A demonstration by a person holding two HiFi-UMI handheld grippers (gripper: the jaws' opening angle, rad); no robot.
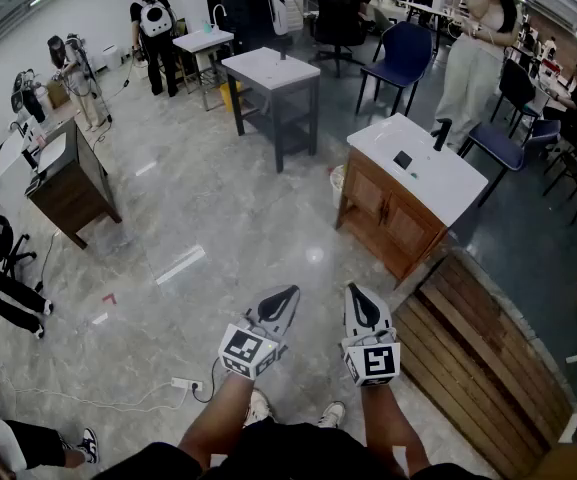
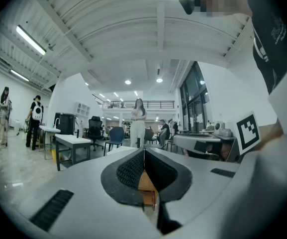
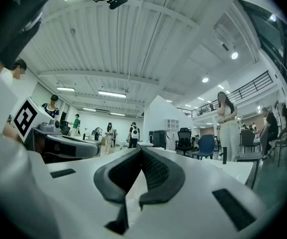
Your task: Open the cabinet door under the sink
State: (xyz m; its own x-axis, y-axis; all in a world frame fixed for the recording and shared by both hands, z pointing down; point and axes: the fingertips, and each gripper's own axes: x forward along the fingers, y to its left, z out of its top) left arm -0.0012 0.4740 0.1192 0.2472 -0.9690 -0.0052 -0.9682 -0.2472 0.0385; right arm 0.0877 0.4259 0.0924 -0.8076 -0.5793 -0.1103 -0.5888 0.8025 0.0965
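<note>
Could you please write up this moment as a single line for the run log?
stage: not started | left tongs: shut, empty | right tongs: shut, empty | cabinet doors: closed, out ahead, untouched

Head view looks down, gripper views level, sharing the cabinet.

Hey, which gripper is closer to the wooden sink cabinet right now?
Right. The right gripper is held short of the sink cabinet, roughly in line with its doors; the left gripper sits beside it, farther to the left. Neither touches it.
</note>
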